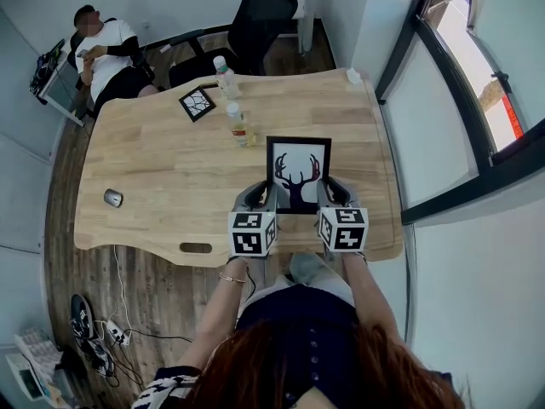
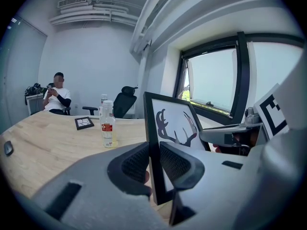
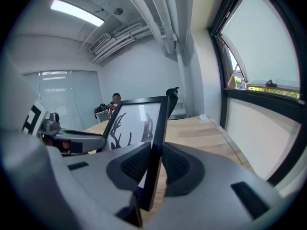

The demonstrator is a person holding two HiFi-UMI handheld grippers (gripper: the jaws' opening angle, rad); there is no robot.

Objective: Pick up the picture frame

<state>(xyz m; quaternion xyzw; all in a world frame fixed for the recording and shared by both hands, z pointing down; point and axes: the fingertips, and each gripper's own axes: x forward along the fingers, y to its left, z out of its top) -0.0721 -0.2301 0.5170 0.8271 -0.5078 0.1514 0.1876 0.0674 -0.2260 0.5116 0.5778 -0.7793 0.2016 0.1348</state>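
My left tongs (image 2: 154, 163) pinch the picture frame (image 1: 298, 170) by its left side, and my right tongs (image 3: 154, 164) pinch its right side. It stands upright over the table's (image 1: 170, 169) near edge, seemingly just clear. The grasp is done; carrying it higher is what's left.

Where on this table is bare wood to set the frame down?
Wide bare wood lies between the mouse and the picture frame, and to the right of it. It is crowded around the two bottles and small dark frame farther back.

A bottle (image 1: 239, 124) and a mouse (image 1: 112, 198) rest on the wooden table (image 1: 170, 164).
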